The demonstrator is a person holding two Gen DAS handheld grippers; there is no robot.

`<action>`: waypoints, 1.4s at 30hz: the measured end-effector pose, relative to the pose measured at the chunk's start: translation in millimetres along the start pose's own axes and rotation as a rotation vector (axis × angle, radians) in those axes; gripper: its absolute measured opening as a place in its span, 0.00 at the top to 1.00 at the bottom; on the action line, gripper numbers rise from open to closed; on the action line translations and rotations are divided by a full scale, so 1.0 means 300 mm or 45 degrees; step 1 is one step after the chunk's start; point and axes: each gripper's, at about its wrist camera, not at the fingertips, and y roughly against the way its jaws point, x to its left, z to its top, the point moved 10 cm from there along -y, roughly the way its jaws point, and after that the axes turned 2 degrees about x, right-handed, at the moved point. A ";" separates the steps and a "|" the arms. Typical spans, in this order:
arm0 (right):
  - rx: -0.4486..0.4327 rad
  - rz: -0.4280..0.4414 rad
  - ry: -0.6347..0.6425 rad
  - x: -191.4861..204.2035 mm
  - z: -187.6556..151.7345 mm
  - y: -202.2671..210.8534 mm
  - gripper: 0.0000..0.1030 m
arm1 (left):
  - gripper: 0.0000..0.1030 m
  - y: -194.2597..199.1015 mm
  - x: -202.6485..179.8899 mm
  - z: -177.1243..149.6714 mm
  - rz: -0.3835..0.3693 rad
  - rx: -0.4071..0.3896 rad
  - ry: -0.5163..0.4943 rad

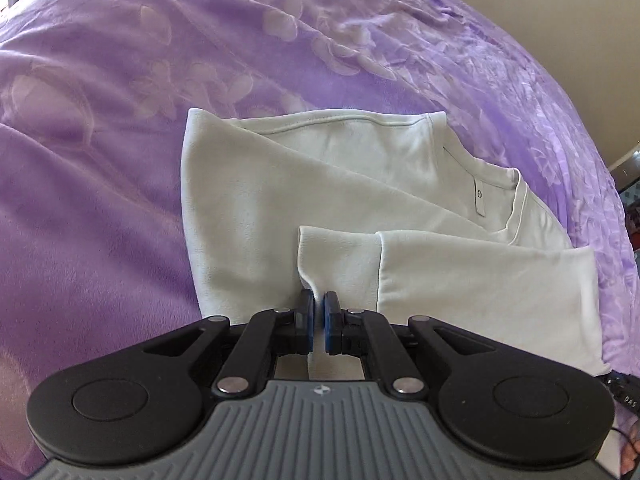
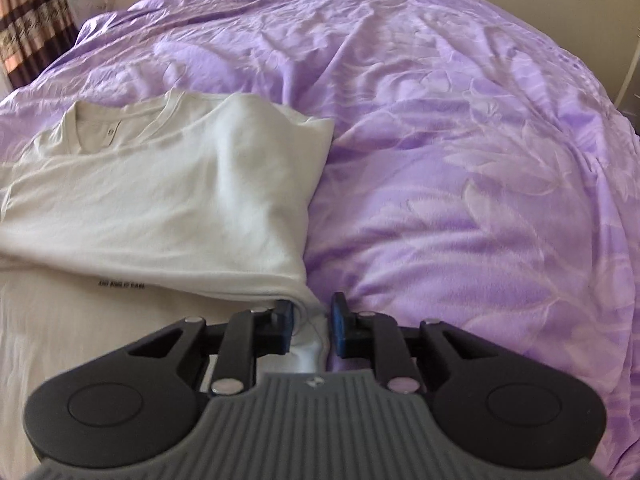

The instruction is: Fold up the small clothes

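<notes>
Tilting steeply downward, the left gripper has its blue pads clamped on a pinch of the white T-shirt at the near edge of its folded sleeve. The right gripper, pitched down likewise, has its jaws nearly together around a bunched corner of the shirt's folded layers. Beyond both, the shirt lies partly folded on the purple blanket, neckline facing up.

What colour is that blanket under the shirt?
Purple, with a paler embossed leaf or flower pattern. The blanket shows best in the right wrist view.
</notes>
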 end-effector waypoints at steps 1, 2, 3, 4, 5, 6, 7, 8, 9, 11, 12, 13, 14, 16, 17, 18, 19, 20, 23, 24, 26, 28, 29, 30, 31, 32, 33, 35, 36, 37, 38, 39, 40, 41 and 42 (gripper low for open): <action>0.017 0.001 0.015 0.002 -0.002 0.001 0.88 | 0.96 0.003 -0.005 0.005 0.004 0.001 -0.016; 0.032 0.004 0.023 0.003 -0.002 0.002 0.86 | 0.96 0.007 -0.011 0.017 0.012 0.003 -0.030; 0.047 0.012 0.020 0.002 0.000 0.004 0.85 | 0.95 0.011 -0.012 0.019 0.020 0.001 -0.042; 0.065 0.025 0.007 0.001 0.003 0.011 0.81 | 0.95 0.015 -0.014 0.019 0.028 -0.001 -0.051; 0.086 0.037 -0.014 -0.002 0.008 0.022 0.73 | 0.95 0.022 -0.014 0.019 0.035 -0.005 -0.061; 0.104 0.053 -0.034 -0.004 0.013 0.038 0.71 | 0.95 0.024 -0.017 0.019 0.037 -0.012 -0.067; 0.115 0.067 -0.042 -0.004 0.021 0.057 0.69 | 0.95 0.035 -0.015 0.014 0.035 -0.015 -0.068; 0.113 0.078 -0.044 -0.006 0.034 0.080 0.67 | 0.95 0.039 -0.014 0.012 0.029 -0.016 -0.065; 0.102 0.090 -0.048 -0.010 0.051 0.106 0.65 | 0.95 0.039 -0.010 0.013 0.021 -0.015 -0.062; 0.068 0.117 -0.061 -0.020 0.099 0.146 0.61 | 0.92 0.039 -0.005 0.017 0.002 -0.008 -0.049; 0.050 0.113 -0.075 -0.031 0.128 0.155 0.60 | 0.91 0.037 -0.002 0.021 -0.006 -0.002 -0.040; 0.037 0.104 -0.087 -0.042 0.156 0.155 0.59 | 0.85 0.041 0.003 0.026 -0.012 0.000 -0.026; 0.030 0.097 -0.098 -0.050 0.182 0.146 0.59 | 0.79 0.045 0.008 0.035 -0.025 -0.009 -0.006; 0.044 0.098 -0.140 -0.064 0.217 0.111 0.59 | 0.70 0.053 0.017 0.057 -0.060 -0.041 0.037; 0.053 0.109 -0.164 -0.069 0.230 0.089 0.59 | 0.66 0.053 0.020 0.068 -0.074 -0.056 0.055; 0.057 0.122 -0.184 -0.070 0.241 0.068 0.59 | 0.65 0.050 0.022 0.078 -0.088 -0.062 0.068; 0.053 0.131 -0.198 -0.070 0.253 0.048 0.59 | 0.65 0.043 0.024 0.085 -0.098 -0.061 0.080; 0.038 0.143 -0.211 -0.071 0.268 0.030 0.59 | 0.65 0.035 0.025 0.092 -0.107 -0.062 0.092; -0.016 0.189 -0.292 -0.089 0.323 -0.018 0.59 | 0.66 0.018 0.021 0.108 -0.127 -0.081 0.106; -0.027 0.206 -0.338 -0.102 0.345 -0.037 0.60 | 0.70 0.017 0.018 0.112 -0.132 -0.096 0.101; -0.041 0.252 -0.433 -0.127 0.387 -0.079 0.60 | 0.84 0.017 0.019 0.117 -0.109 -0.119 0.105; -0.049 0.275 -0.512 -0.149 0.424 -0.129 0.60 | 0.92 0.015 0.018 0.121 -0.105 -0.129 0.095; -0.049 0.281 -0.542 -0.157 0.441 -0.157 0.60 | 0.95 0.014 0.018 0.124 -0.098 -0.132 0.091; -0.042 0.289 -0.567 -0.163 0.453 -0.188 0.60 | 0.95 0.013 0.021 0.125 -0.100 -0.132 0.088; -0.038 0.292 -0.593 -0.168 0.463 -0.218 0.60 | 0.96 0.013 0.020 0.124 -0.098 -0.132 0.091; -0.031 0.296 -0.617 -0.171 0.469 -0.249 0.60 | 0.97 0.013 0.019 0.124 -0.101 -0.132 0.094; -0.020 0.305 -0.635 -0.170 0.473 -0.279 0.61 | 0.97 0.013 0.018 0.125 -0.101 -0.133 0.093; -0.008 0.319 -0.658 -0.167 0.477 -0.328 0.69 | 0.98 0.015 0.017 0.127 -0.093 -0.138 0.078; 0.000 0.331 -0.663 -0.160 0.476 -0.347 0.72 | 0.98 0.019 0.014 0.129 -0.087 -0.147 0.068; 0.008 0.337 -0.661 -0.154 0.474 -0.362 0.84 | 0.98 0.030 0.008 0.133 -0.083 -0.163 0.057; 0.012 0.336 -0.652 -0.149 0.475 -0.374 0.98 | 0.98 0.050 -0.003 0.137 -0.085 -0.186 0.044; 0.012 0.327 -0.636 -0.146 0.476 -0.378 0.99 | 0.98 0.082 -0.018 0.145 -0.102 -0.220 0.031; 0.003 0.309 -0.618 -0.146 0.476 -0.376 1.00 | 0.99 0.121 -0.036 0.152 -0.128 -0.251 0.016; -0.010 0.290 -0.599 -0.149 0.480 -0.371 1.00 | 0.99 0.164 -0.054 0.158 -0.144 -0.278 0.000; -0.022 0.275 -0.582 -0.153 0.484 -0.366 1.00 | 0.99 0.210 -0.065 0.164 -0.145 -0.304 -0.015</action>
